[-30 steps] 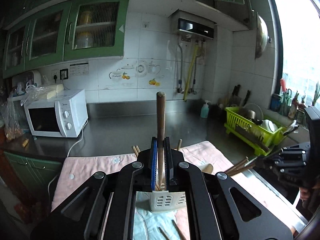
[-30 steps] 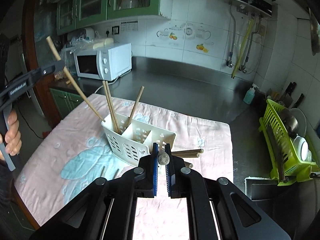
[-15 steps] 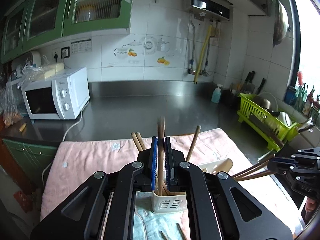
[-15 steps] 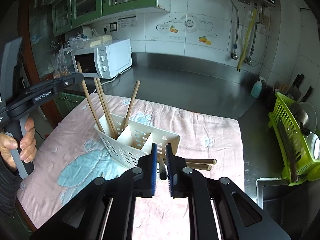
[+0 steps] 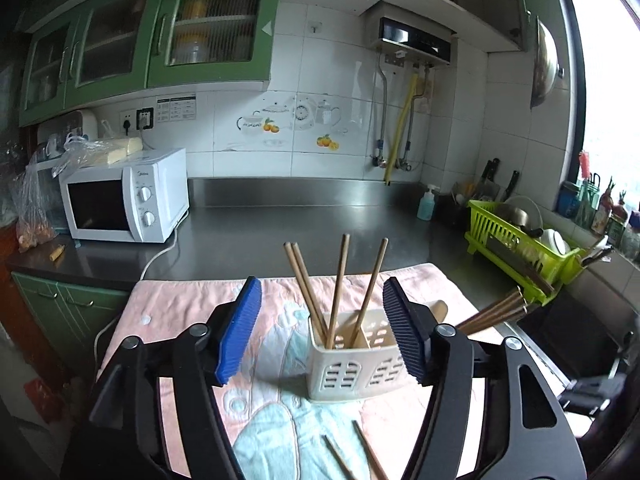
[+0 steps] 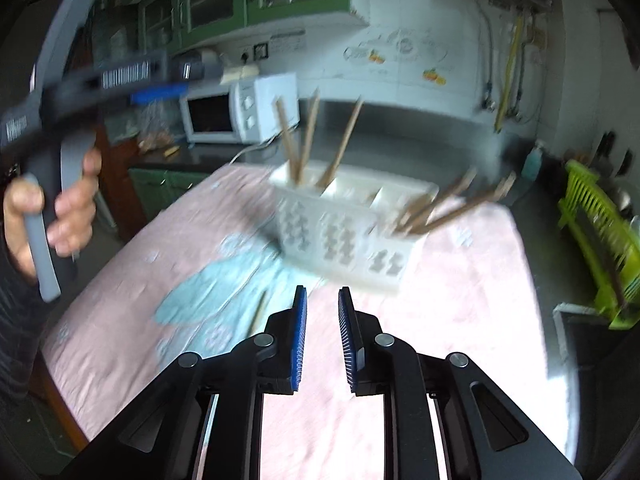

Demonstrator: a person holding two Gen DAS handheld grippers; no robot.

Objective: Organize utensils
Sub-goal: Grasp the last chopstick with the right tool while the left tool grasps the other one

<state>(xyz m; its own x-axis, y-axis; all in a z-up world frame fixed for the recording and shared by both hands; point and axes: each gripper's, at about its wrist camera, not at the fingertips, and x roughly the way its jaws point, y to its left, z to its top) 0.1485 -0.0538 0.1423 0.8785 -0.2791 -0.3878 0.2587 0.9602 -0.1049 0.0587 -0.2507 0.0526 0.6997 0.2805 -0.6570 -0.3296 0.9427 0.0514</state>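
A white slotted utensil caddy [image 5: 352, 354] stands on a pink and blue cloth [image 5: 272, 312]. Several wooden chopsticks [image 5: 340, 280] stand upright in its near compartment; more wooden utensils [image 5: 492, 310] lean out of its far end. My left gripper [image 5: 322, 330] is wide open and empty, its jaws to either side of the caddy. Two loose chopsticks [image 5: 360, 456] lie on the cloth below it. In the blurred right wrist view the caddy [image 6: 344, 228] sits ahead of my right gripper [image 6: 322, 336], which is open and empty. One loose chopstick [image 6: 258, 312] lies left of it.
A white microwave [image 5: 124, 196] stands at the back left of the steel counter [image 5: 304, 224]. A green dish rack [image 5: 520, 248] with dishes is at the right by the sink. A soap bottle [image 5: 427, 203] stands near the wall. The left hand-held gripper [image 6: 80, 84] is in the right wrist view.
My left gripper opened and let go of its chopstick, which now stands in the caddy. My right gripper opened, released its wooden utensil into the caddy's far end, and pulled back.
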